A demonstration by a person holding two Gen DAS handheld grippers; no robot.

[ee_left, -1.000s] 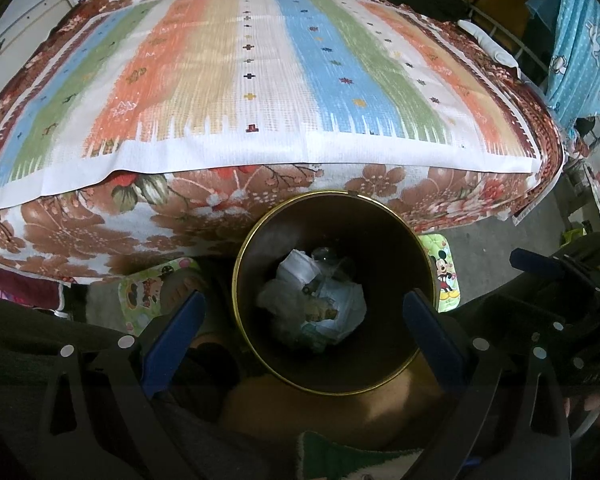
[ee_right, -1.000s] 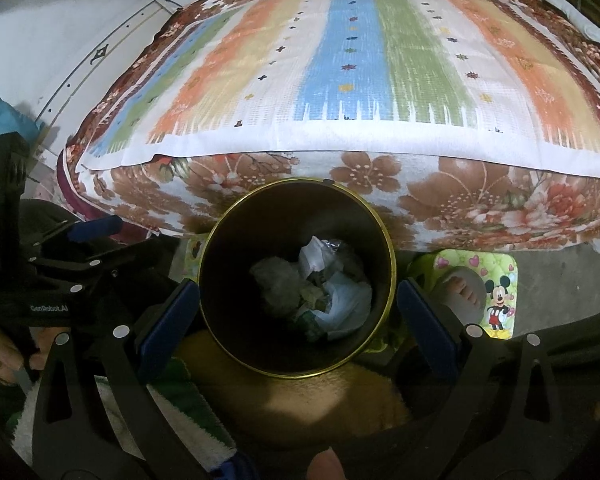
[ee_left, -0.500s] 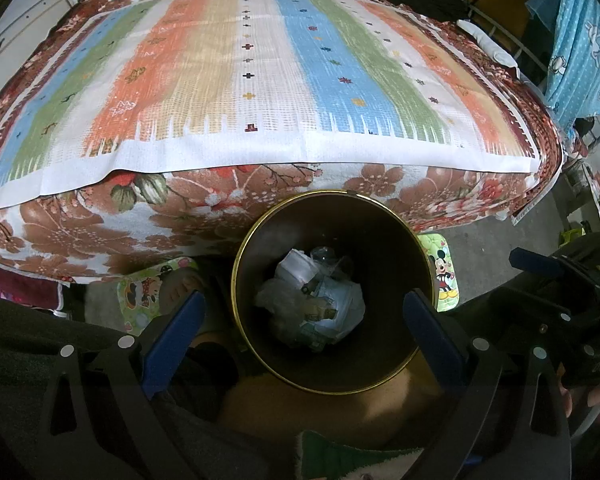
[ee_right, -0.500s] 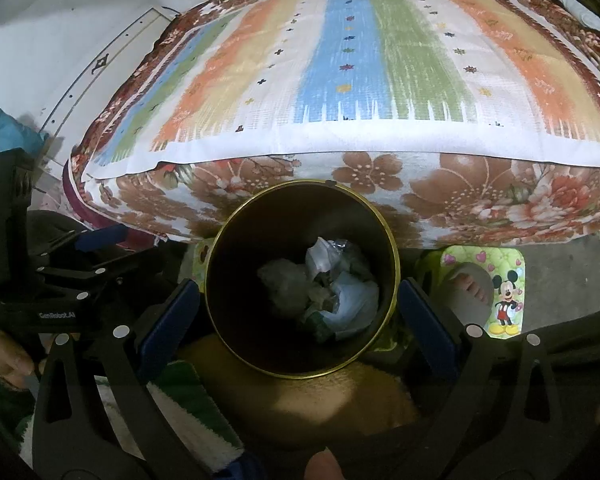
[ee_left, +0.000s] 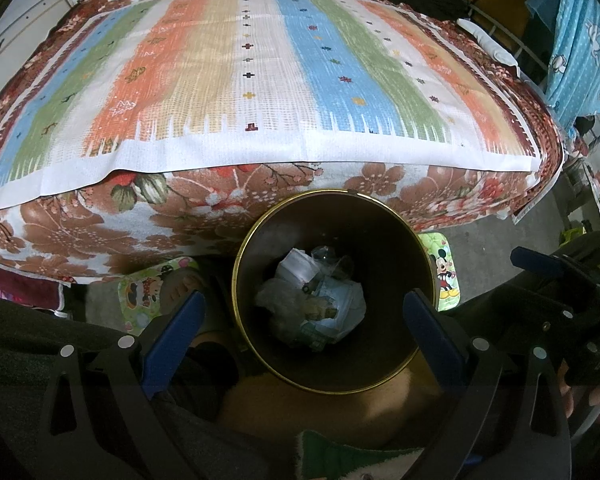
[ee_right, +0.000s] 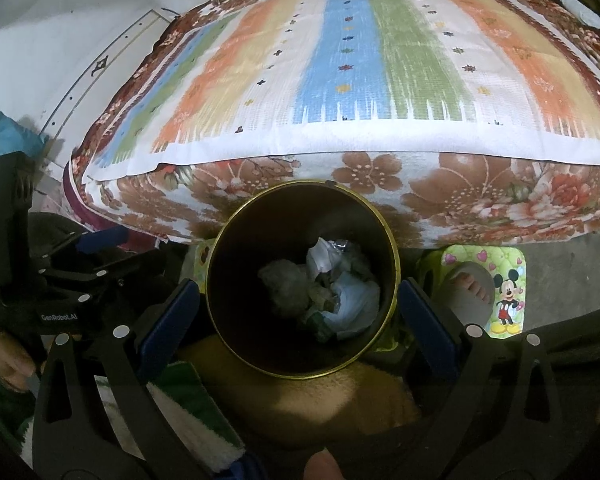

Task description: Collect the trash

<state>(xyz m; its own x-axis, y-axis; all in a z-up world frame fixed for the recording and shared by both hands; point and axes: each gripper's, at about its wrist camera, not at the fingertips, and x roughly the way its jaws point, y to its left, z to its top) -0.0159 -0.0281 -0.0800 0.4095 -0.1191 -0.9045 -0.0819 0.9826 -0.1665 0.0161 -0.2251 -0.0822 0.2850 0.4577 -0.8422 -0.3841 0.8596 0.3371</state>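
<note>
Bin [ee_left: 380, 216] floor hidden under crumpled trash [ee_left: 320, 300]

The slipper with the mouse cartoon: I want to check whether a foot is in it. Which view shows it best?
The right wrist view: the slipper shows whole, toes inside. In the left wrist view the bin hides most of it.

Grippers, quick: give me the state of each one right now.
Left gripper: open, holding nothing, above the trash bin.
Right gripper: open, holding nothing, above the same bin.
</note>
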